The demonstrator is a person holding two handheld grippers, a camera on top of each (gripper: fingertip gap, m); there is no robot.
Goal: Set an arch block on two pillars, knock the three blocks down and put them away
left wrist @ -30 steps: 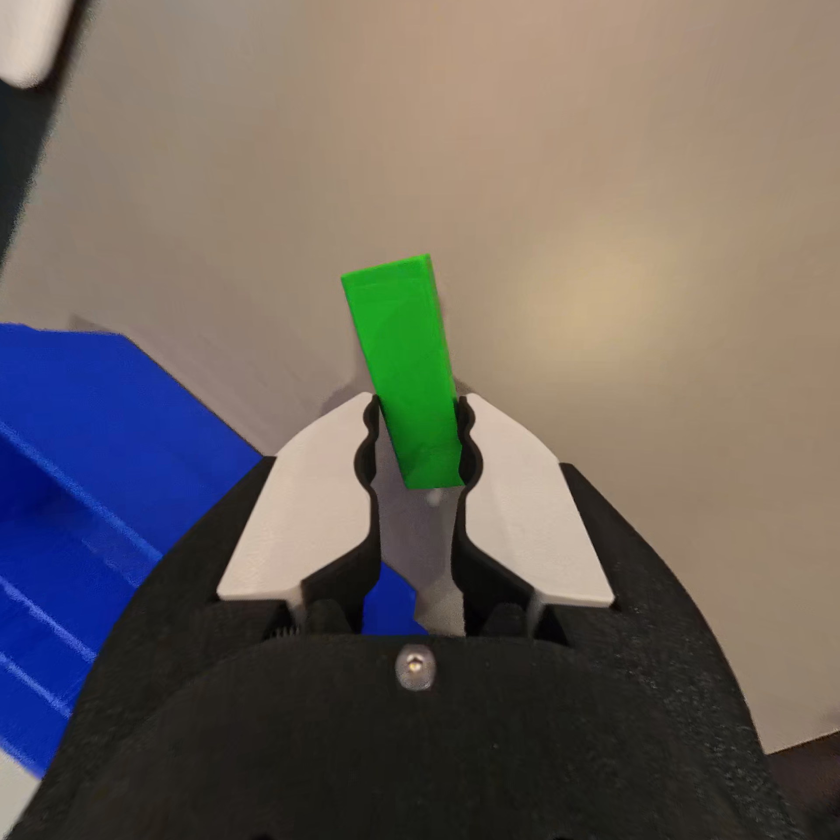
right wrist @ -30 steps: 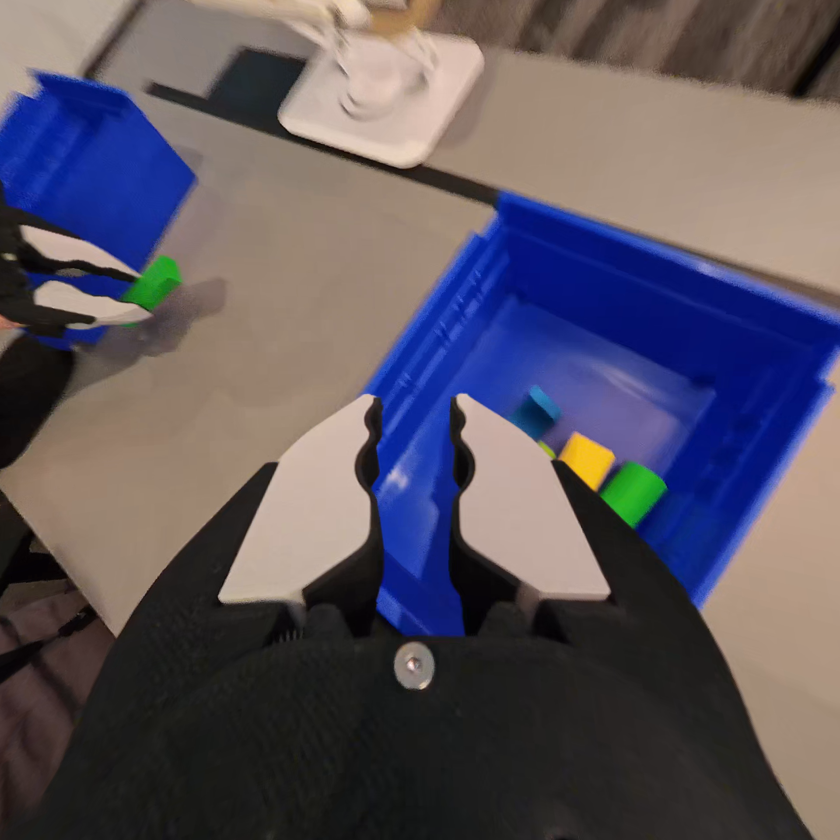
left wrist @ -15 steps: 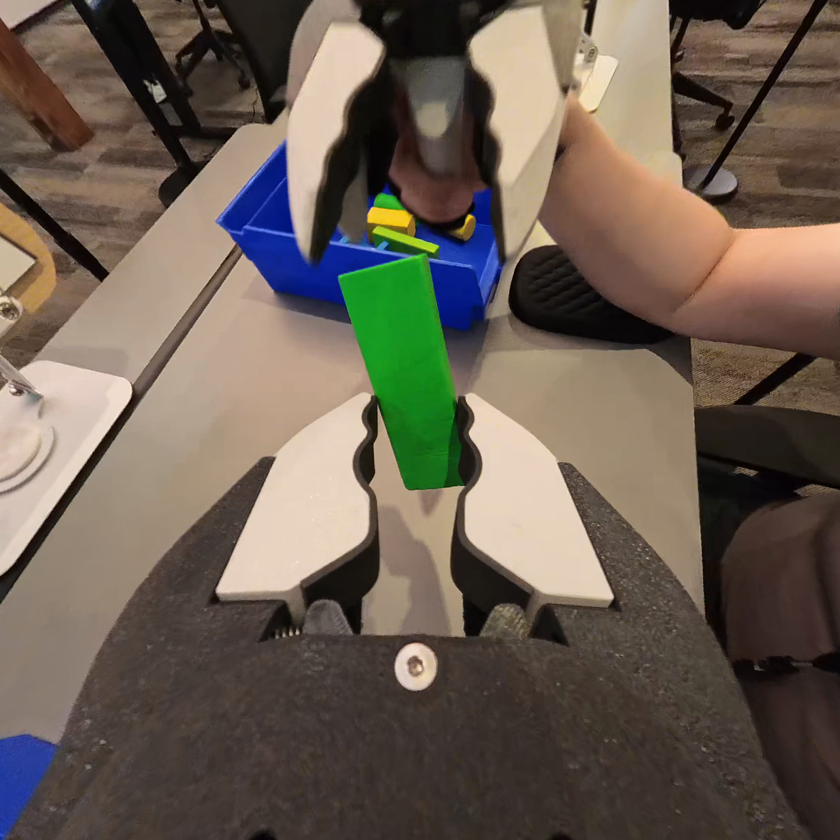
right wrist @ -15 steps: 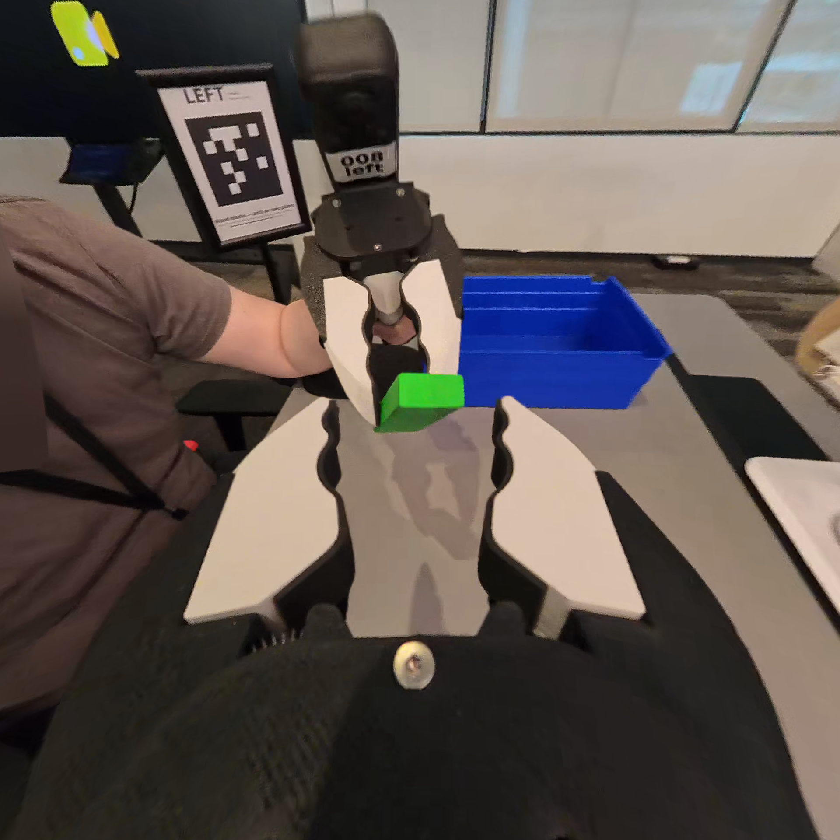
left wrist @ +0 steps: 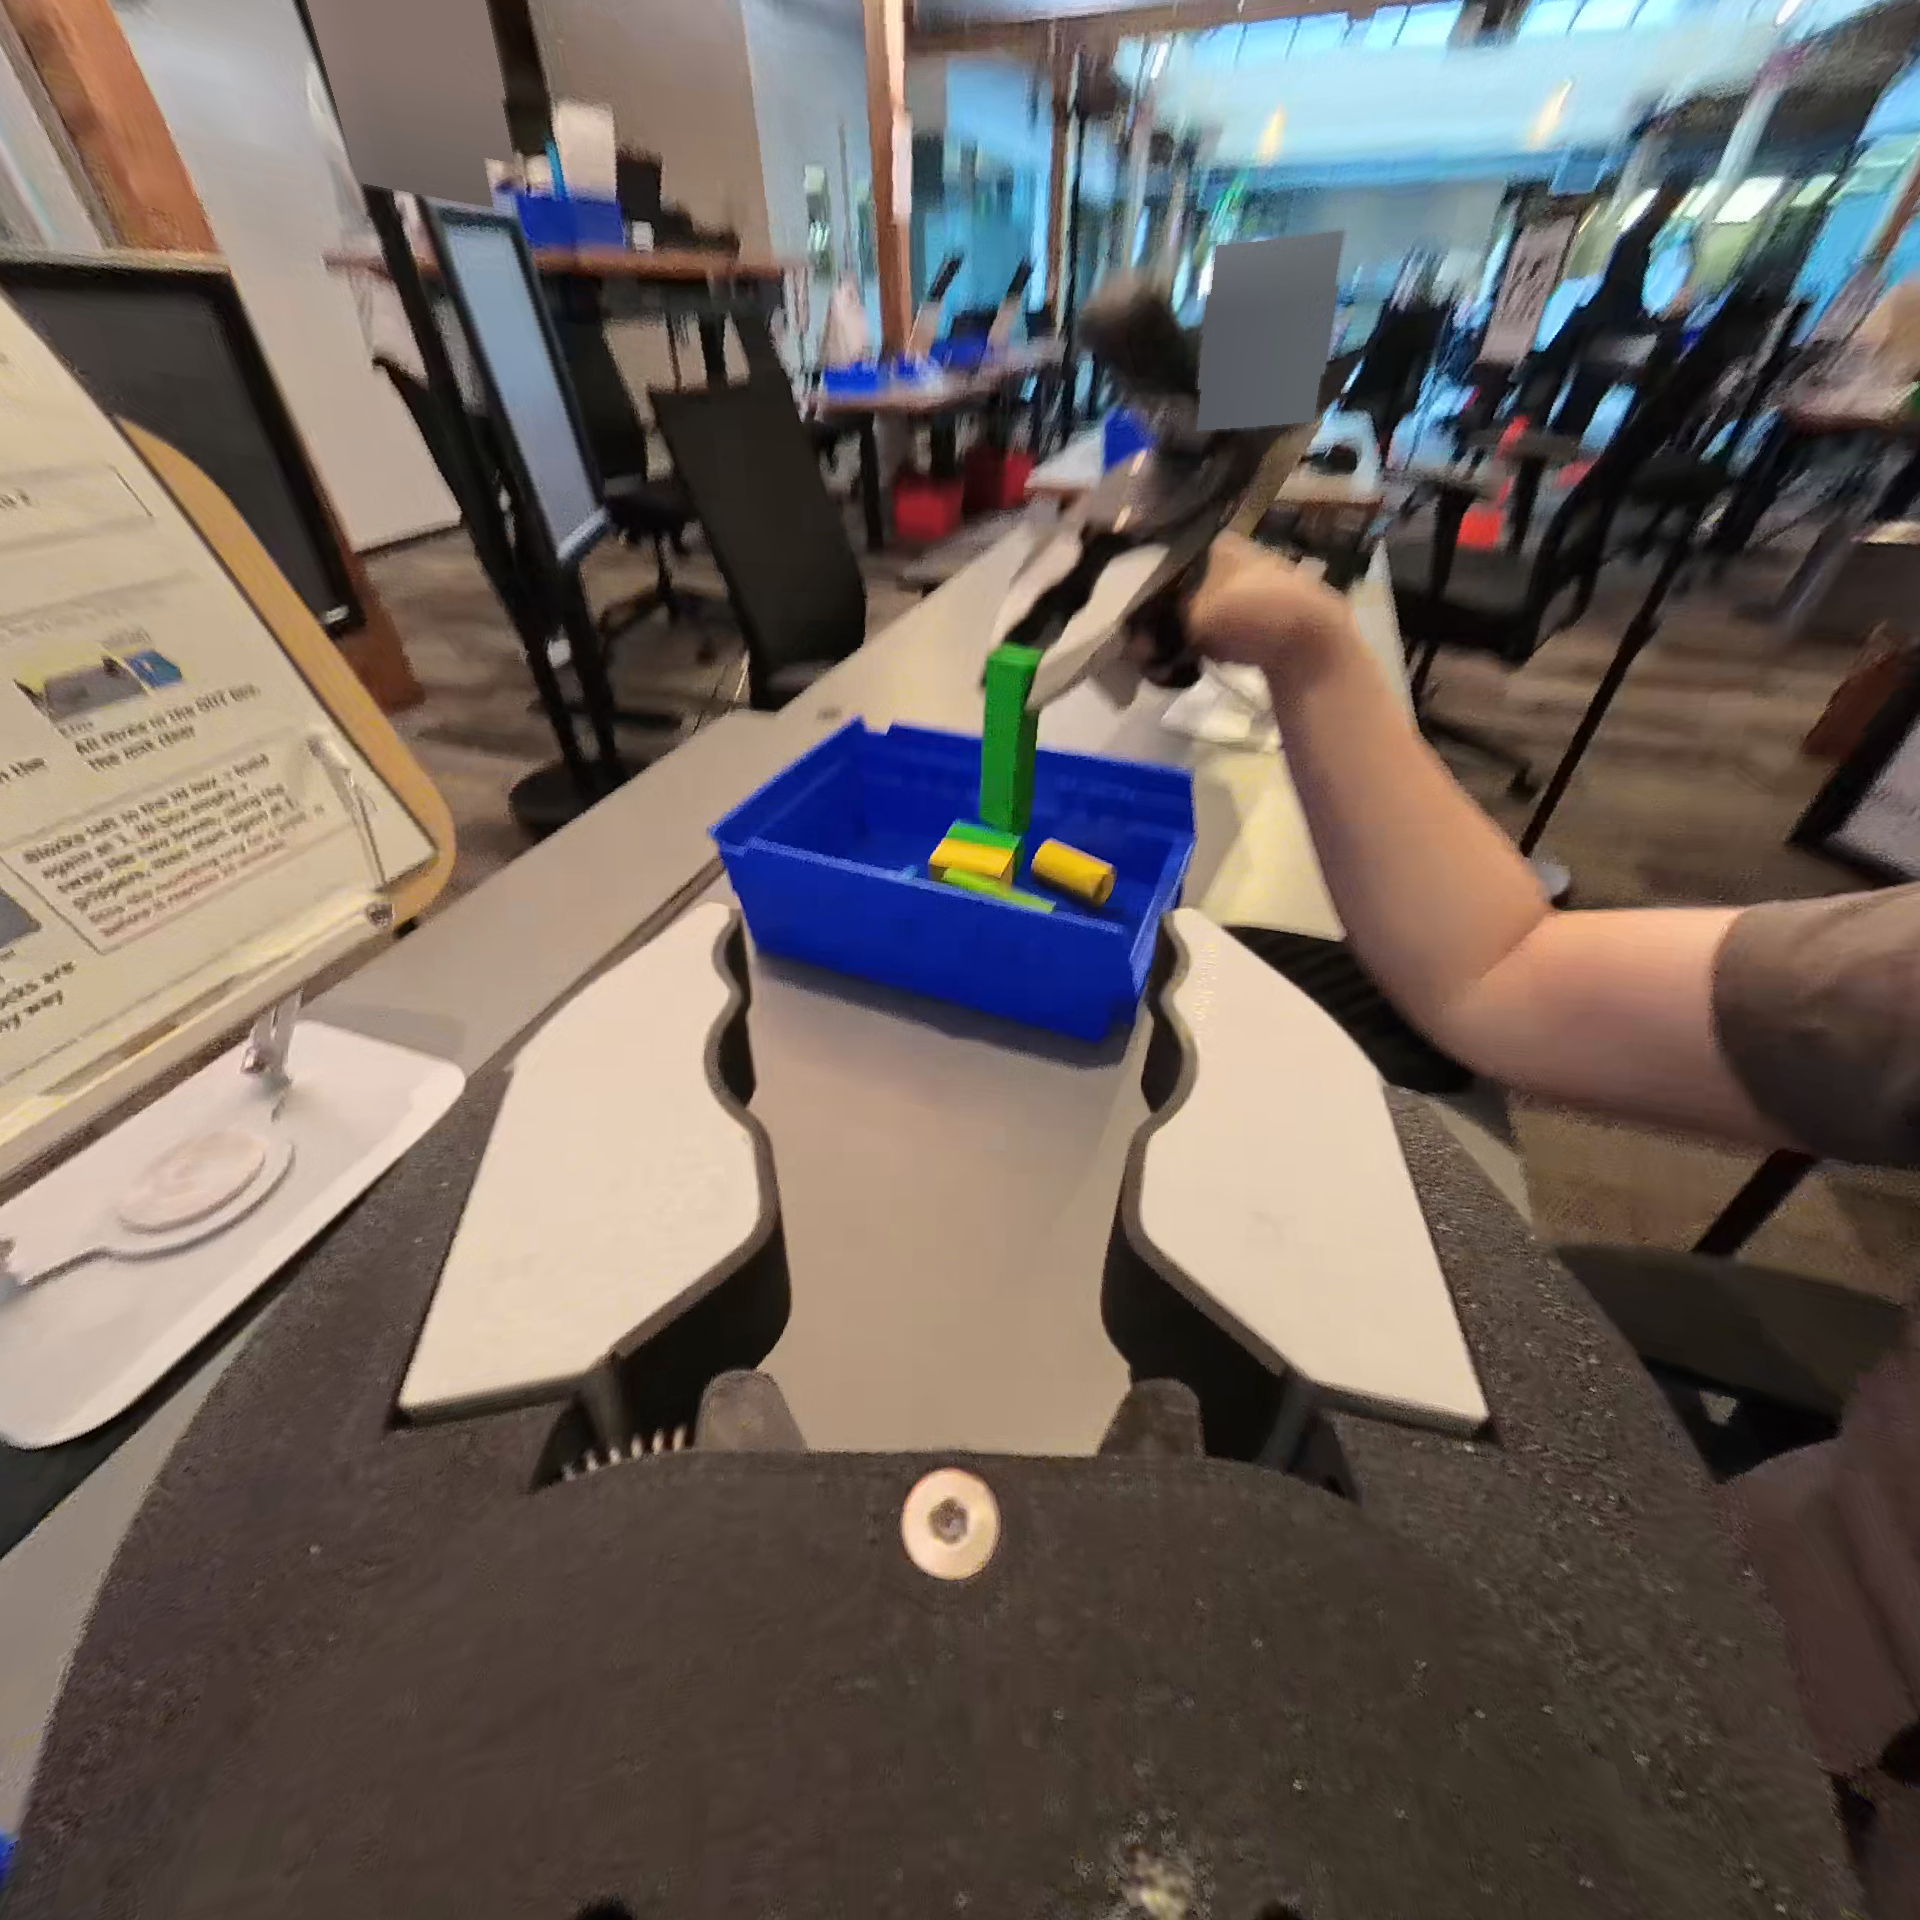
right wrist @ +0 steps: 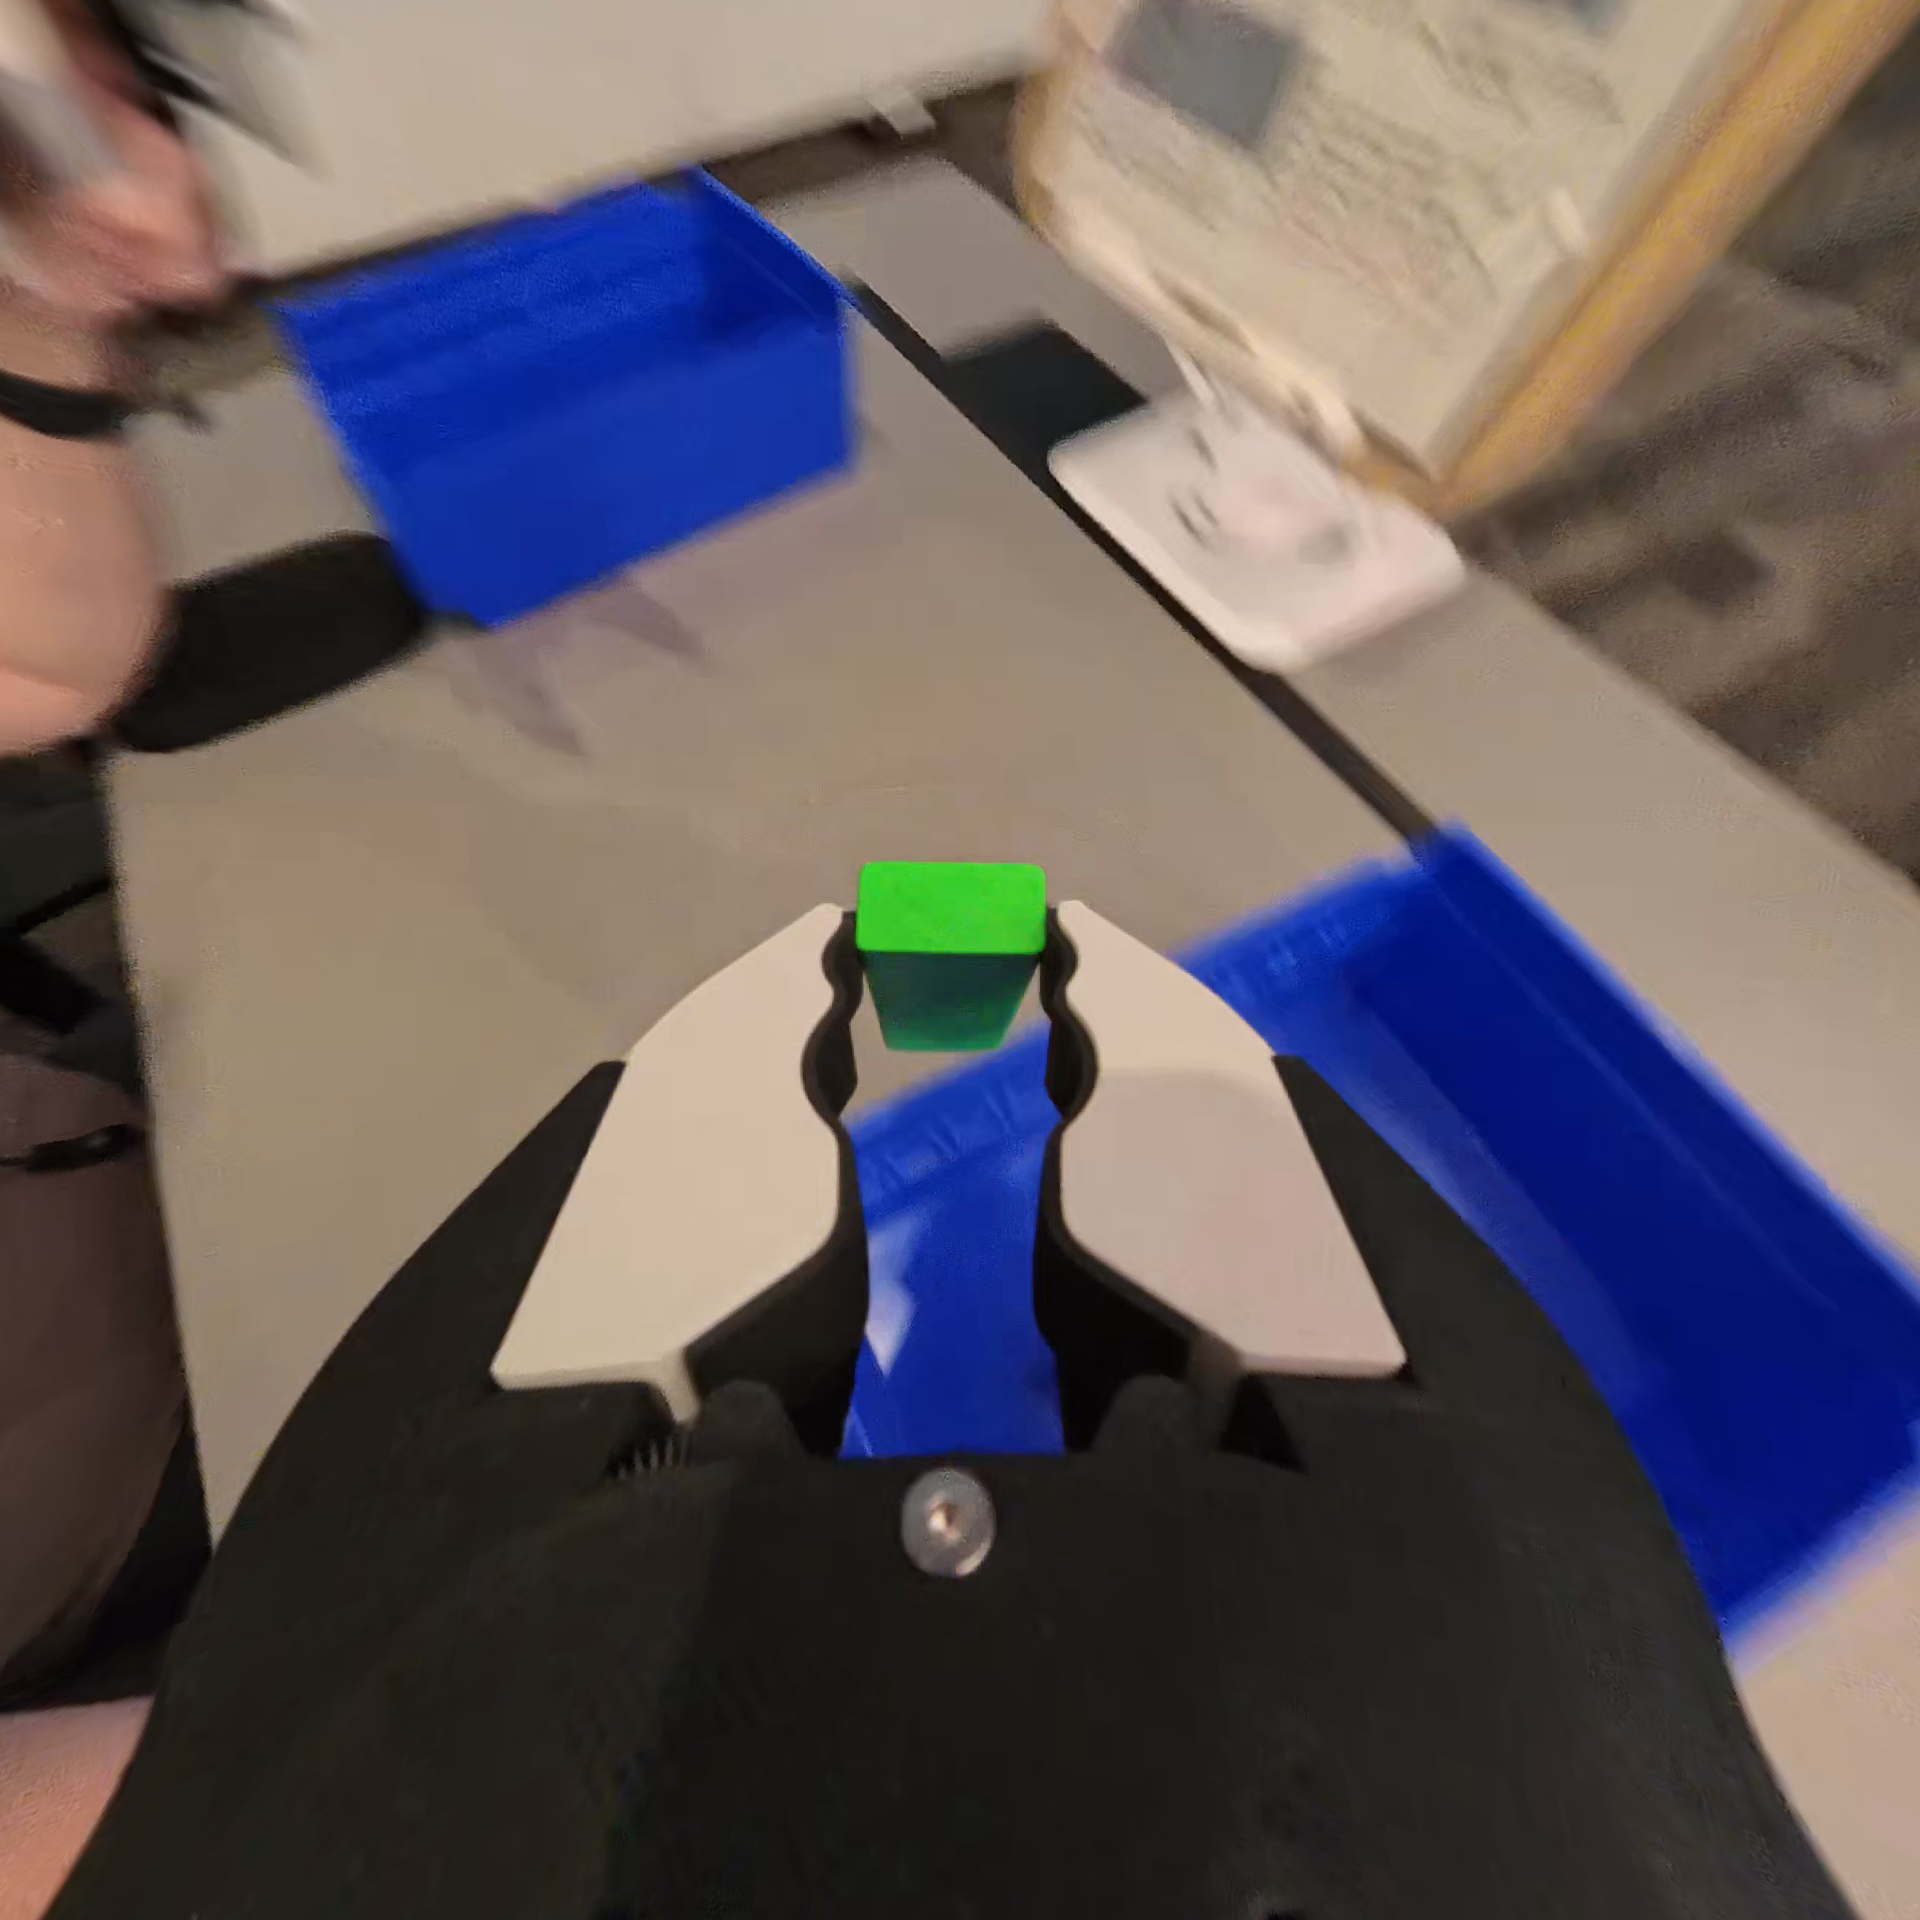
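Right wrist view: right gripper (right wrist: pixel 951 925) clamped on a green pillar block (right wrist: pixel 948 948), gripped at the fingertips, lower end hidden beneath the near face. Just below and right, a blue bin (right wrist: pixel 1538 1174), cut off and smeared by motion. Left wrist view: left gripper (left wrist: pixel 945 956) spread wide, holding nothing. Straight ahead, same block (left wrist: pixel 1008 738) hung upright over the bin (left wrist: pixel 935 935); yellow cylinder (left wrist: pixel 1072 871) inside, other pieces hard to sort.

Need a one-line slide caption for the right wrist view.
Right gripper shut on a green block, held over the grey table next to a blue bin.
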